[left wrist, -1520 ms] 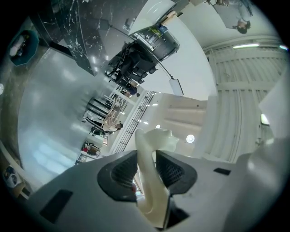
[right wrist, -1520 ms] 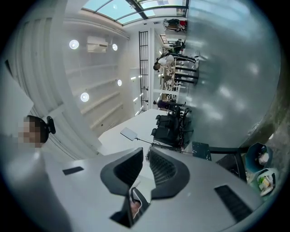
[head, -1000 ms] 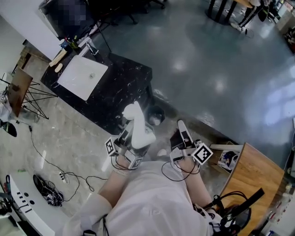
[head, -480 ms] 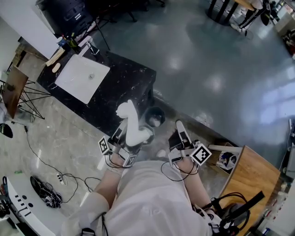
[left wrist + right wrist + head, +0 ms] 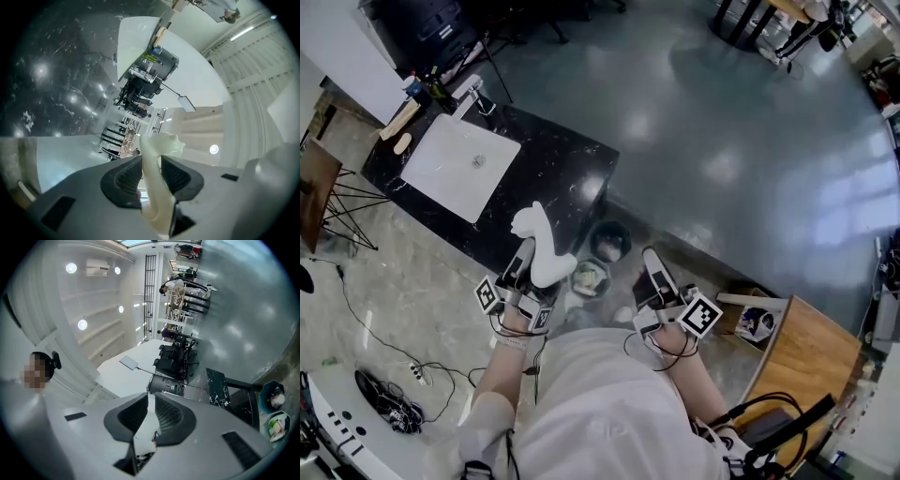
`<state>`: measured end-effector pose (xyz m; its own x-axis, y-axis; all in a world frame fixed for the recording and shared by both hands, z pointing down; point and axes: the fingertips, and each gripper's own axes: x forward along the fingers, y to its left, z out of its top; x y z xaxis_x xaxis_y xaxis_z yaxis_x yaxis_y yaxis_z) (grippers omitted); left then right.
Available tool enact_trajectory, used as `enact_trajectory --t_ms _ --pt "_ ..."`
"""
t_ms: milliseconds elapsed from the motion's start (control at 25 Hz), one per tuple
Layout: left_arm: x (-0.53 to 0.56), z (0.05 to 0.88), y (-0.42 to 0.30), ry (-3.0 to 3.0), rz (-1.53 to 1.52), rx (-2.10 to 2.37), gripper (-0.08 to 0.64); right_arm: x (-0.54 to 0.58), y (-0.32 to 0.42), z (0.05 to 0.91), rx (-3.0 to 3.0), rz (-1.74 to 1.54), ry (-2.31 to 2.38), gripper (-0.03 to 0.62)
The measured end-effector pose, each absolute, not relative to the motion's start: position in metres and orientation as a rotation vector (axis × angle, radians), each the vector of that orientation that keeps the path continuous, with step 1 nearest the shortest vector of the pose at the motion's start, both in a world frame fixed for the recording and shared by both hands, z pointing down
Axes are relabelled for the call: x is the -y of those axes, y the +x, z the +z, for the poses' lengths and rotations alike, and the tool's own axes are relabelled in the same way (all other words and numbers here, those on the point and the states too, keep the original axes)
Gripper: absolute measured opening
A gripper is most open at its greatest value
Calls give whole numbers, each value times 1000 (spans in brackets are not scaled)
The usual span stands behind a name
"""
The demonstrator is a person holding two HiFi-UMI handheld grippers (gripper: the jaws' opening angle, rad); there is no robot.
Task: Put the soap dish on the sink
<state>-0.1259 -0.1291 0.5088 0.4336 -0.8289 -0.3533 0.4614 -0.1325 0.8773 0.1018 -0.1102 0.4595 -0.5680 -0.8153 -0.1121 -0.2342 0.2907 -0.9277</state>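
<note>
— Any words or numbers you can read anywhere?

— None. The nearest thing to a sign is the cube [image 5: 487,295] on the left tool [image 5: 528,251] and the cube [image 5: 700,316] on the right tool [image 5: 649,257]. Each face shows a black-and-white square pattern inside a white border, blocks only, with no letters or digits.

— What about the yellow label [image 5: 150,57] on the dark machine [image 5: 157,65] in the left gripper view?

— It is a yellow strip with some dark marks on it, but they are too small and blurred to read. It sits near the machine's upper edge, and that is all I can tell.
</note>
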Motion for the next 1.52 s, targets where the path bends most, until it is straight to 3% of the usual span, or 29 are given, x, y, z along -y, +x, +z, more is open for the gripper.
enact_trajectory --t_ms 960,1520 --pt "247 633 -218 1293 -692 861 124 171 -29 480 -2193 -1342 -963 58" --pt "270 675 -231 1462 -315 1153 125 181 -45 509 -2195 -1444 -992 58"
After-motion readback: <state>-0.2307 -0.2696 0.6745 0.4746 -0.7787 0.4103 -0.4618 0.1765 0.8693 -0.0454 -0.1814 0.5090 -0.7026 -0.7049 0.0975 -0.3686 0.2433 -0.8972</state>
